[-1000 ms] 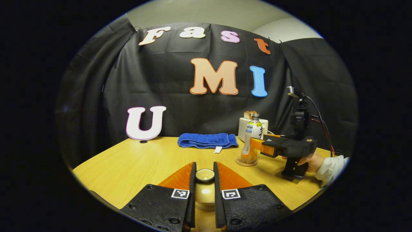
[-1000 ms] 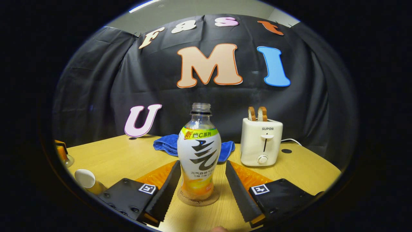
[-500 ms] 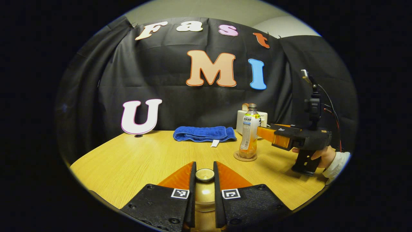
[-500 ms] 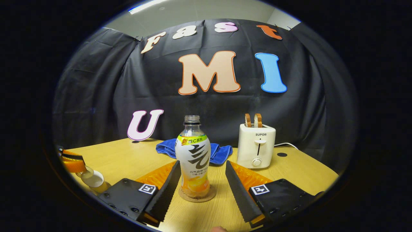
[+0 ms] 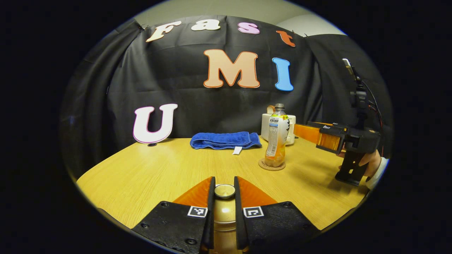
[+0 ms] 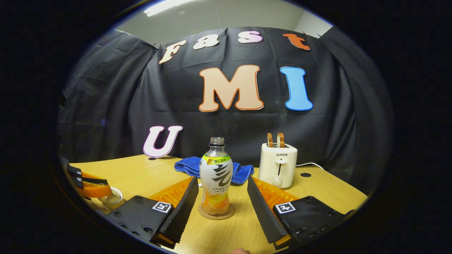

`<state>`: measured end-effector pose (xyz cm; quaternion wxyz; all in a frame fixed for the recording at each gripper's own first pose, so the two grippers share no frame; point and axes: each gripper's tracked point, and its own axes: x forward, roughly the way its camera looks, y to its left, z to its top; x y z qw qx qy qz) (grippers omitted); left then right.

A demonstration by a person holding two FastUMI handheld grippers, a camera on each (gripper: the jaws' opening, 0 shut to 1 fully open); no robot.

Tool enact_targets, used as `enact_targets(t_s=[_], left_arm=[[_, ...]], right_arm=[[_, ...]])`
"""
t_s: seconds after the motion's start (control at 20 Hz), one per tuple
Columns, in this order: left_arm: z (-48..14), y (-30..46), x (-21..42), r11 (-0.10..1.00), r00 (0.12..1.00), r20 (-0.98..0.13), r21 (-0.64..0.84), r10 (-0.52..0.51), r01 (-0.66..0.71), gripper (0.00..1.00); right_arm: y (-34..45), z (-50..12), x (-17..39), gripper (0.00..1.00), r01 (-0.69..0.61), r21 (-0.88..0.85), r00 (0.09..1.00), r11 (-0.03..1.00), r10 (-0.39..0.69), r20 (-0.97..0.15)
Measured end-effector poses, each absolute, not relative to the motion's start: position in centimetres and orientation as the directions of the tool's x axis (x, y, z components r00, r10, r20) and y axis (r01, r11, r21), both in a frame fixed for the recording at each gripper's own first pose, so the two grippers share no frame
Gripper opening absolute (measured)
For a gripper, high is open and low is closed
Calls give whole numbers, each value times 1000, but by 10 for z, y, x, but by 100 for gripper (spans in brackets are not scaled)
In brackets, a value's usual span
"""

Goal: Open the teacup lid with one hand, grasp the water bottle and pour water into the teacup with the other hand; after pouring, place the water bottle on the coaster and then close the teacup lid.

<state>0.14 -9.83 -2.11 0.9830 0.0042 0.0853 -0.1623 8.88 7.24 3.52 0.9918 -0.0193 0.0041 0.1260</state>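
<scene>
My left gripper is shut on the round knob of the golden teacup lid, low in the left gripper view. The gold body under the knob is mostly hidden between the fingers. The water bottle, uncapped and holding orange liquid, stands upright on the round coaster. My right gripper is open, its fingers short of the bottle on either side and apart from it. In the left gripper view the bottle stands mid-right with the right gripper off to its right.
A folded blue towel and a white toaster sit at the back of the wooden table. A hand holds the right gripper. The left gripper and a pale cup rim sit at the right gripper view's left edge.
The right gripper has drawn back from the bottle, which stays standing on the coaster. The left gripper has stayed shut on the lid knob.
</scene>
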Motion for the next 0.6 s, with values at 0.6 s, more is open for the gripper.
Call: enact_targets(t_s=[0.6], left_arm=[[-21, -90, 6, 961, 952, -142, 16, -272, 277, 55]], right_arm=[[75, 30, 66, 95, -262, -10, 965, 965, 261, -34]])
